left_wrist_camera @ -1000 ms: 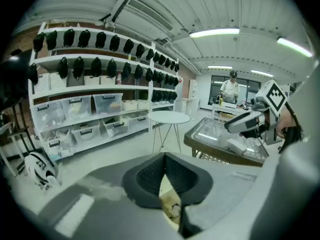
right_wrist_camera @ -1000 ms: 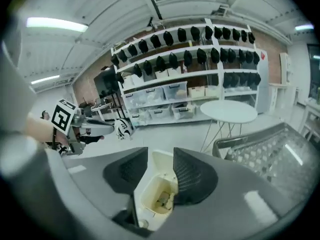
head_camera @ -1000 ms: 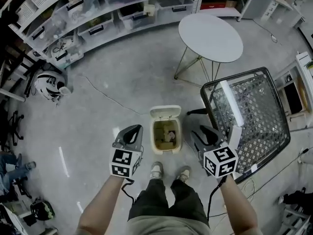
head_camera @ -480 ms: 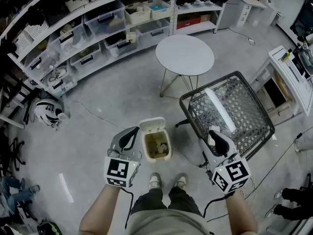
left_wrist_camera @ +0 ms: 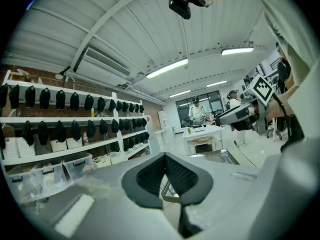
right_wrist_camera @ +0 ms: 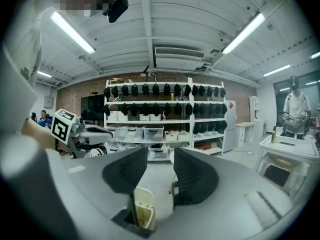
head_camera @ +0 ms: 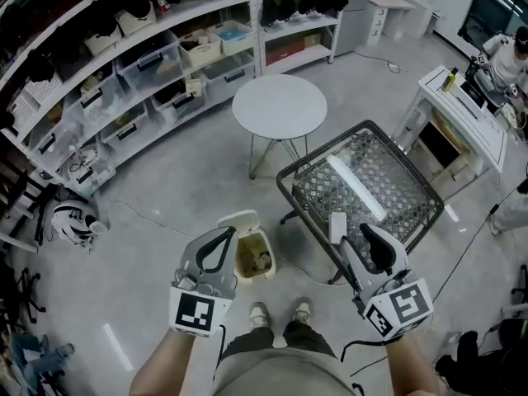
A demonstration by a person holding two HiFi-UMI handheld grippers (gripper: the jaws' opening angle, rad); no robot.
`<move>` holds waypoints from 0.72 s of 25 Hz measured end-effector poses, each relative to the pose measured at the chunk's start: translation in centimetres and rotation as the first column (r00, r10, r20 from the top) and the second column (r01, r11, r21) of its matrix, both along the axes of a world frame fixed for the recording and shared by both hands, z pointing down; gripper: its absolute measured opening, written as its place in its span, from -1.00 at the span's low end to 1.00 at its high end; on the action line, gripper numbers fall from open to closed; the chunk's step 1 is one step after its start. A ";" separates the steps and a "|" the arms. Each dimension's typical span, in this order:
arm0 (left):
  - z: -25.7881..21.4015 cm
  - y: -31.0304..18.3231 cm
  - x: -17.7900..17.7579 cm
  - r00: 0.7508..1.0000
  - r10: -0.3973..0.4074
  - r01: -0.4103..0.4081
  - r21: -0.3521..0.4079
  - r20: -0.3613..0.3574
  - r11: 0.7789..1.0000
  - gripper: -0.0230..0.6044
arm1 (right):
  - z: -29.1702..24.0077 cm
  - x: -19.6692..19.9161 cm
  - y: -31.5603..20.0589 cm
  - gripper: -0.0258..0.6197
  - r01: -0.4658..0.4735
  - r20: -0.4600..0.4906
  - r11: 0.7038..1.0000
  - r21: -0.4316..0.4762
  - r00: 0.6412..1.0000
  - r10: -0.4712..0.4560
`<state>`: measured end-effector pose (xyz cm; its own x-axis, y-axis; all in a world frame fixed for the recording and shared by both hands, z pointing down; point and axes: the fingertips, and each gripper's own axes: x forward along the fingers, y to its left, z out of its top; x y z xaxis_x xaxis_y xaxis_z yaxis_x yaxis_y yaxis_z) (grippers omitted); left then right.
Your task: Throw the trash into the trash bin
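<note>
- White shelves holding clear tubs and boxes run along the far left. A helmet lies on the grey floor in front of them.
- Next comes the left gripper, held out in front of the person and roughly level. In the left gripper view its two black pads meet at the tips, and nothing is caught between them.
- Just right of it, in the head view, the bin stands on the floor ahead of the person's shoes. Its lid is tipped up at the back.
- Brownish trash lies inside the bin, at the bottom. Neither gripper touches it.
- Beyond the bin stands a round white table on thin legs.
- Right of the bin is a black wire-mesh cart, tilted in the head view, with ceiling light glinting on its mesh.
- The right gripper hangs over the cart's near edge. In the right gripper view its pads stand apart with a clear gap and nothing in it, and the open bin shows low down through that gap.
- At the far right is a white desk, with a person just beside it.
</note>
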<state>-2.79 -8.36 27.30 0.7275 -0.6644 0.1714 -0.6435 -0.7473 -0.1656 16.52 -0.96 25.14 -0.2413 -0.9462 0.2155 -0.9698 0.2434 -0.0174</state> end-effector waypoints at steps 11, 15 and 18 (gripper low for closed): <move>3.3 0.7 10.9 0.981 0.191 -0.191 -0.005 0.036 0.982 -0.92 | 7.3 8.0 -0.3 -0.22 -0.197 0.124 0.971 -0.132 0.969 0.214; 7.0 0.1 14.6 0.967 0.249 -0.245 -0.064 0.054 0.967 -0.92 | 12.2 9.8 -1.7 -0.18 -0.236 0.167 0.948 -0.211 0.947 0.273; 10.4 -0.8 16.2 0.957 0.277 -0.268 -0.107 0.089 0.958 -0.92 | 16.3 10.6 -2.8 -0.15 -0.256 0.152 0.926 -0.277 0.940 0.305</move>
